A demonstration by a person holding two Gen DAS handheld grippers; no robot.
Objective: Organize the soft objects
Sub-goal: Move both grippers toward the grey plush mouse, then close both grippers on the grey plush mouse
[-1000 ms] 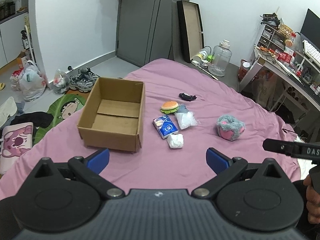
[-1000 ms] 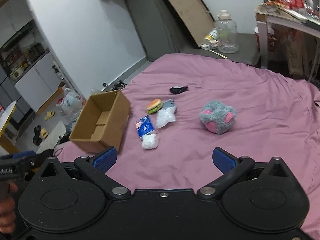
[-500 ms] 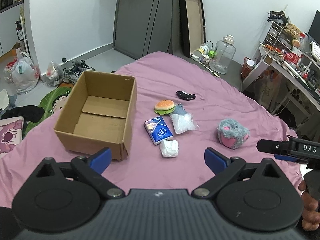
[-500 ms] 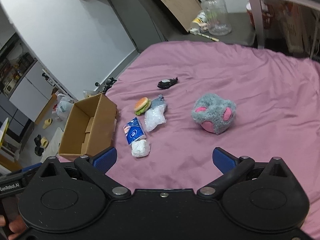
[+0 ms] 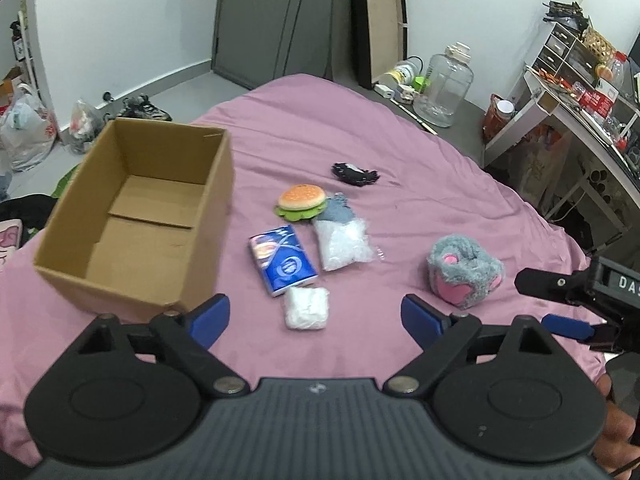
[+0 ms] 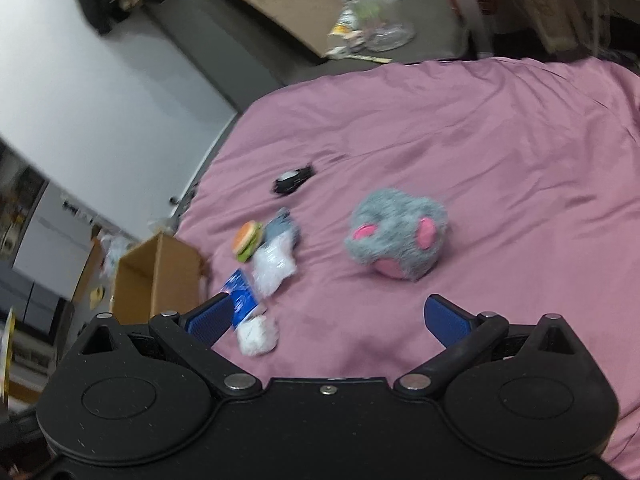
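On the pink bed lie a white soft wad (image 5: 307, 308) (image 6: 257, 334), a blue tissue pack (image 5: 282, 263) (image 6: 241, 297), a clear bag of white filling (image 5: 342, 242) (image 6: 274, 266), a burger toy (image 5: 301, 201) (image 6: 249, 239), a small black item (image 5: 354, 172) (image 6: 292, 179) and a grey-pink plush (image 5: 464, 270) (image 6: 397, 237). An open cardboard box (image 5: 136, 216) (image 6: 156, 276) stands at the left. My left gripper (image 5: 316, 316) hovers just before the white wad, its jaws closing with nothing between them. My right gripper (image 6: 329, 316) is open above the sheet, short of the plush.
The right gripper's arm (image 5: 576, 292) reaches in at the left view's right edge. Beyond the bed stand a clear jug (image 5: 442, 92), a leaning frame (image 5: 380, 20) and a cluttered desk (image 5: 580, 92). Bags and shoes (image 5: 138, 106) lie on the floor at left.
Both grippers have dropped and moved forward toward the items, which look larger. The right view has rolled, so the bed now tilts. The left jaws have narrowed slightly.
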